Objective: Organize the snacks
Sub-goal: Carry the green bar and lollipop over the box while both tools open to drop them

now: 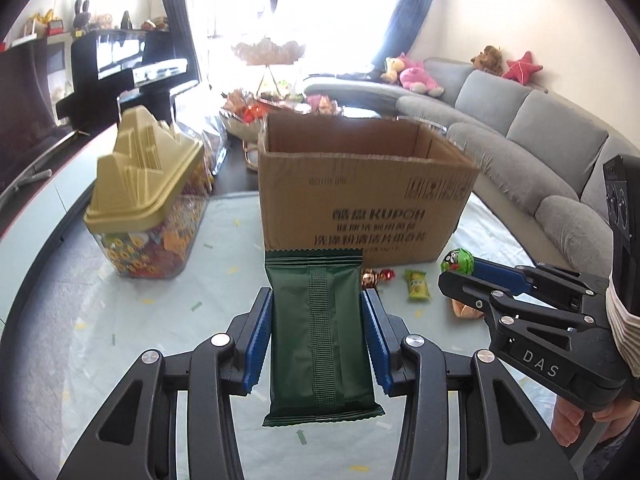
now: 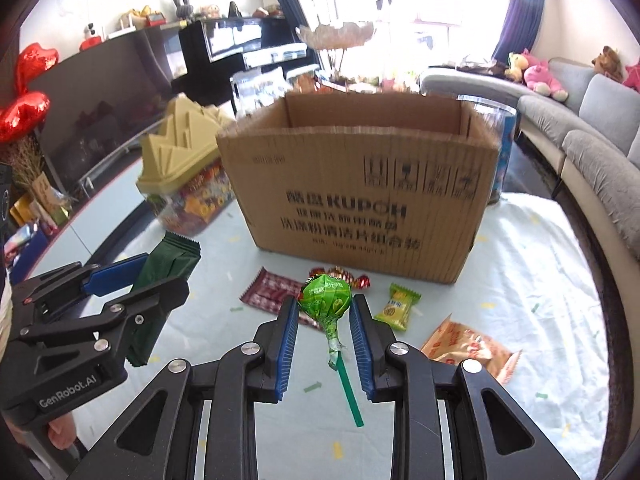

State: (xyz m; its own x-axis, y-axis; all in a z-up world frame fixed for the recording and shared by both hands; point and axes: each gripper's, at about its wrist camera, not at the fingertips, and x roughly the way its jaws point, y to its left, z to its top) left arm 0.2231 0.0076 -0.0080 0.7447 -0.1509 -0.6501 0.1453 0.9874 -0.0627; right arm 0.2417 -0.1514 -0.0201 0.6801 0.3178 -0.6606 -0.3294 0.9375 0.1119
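My left gripper [image 1: 316, 308] is shut on a dark green snack packet [image 1: 320, 332] and holds it above the table in front of the open cardboard box [image 1: 360, 200]. My right gripper [image 2: 325, 312] is shut on a green lollipop [image 2: 326, 296] by its wrapped head, its stick pointing back toward me. The right gripper shows in the left wrist view [image 1: 460, 276] at the right, with the lollipop [image 1: 457, 261] at its tip. The left gripper [image 2: 160, 272] with the packet [image 2: 168, 268] shows in the right wrist view at the left.
A clear candy jar with a yellow lid [image 1: 148, 200] stands left of the box. Loose snacks lie before the box: a dark red wrapper [image 2: 268, 294], red-gold candies [image 2: 344, 276], a yellow-green candy [image 2: 398, 306], an orange packet [image 2: 468, 344]. A grey sofa [image 1: 540, 136] curves along the right.
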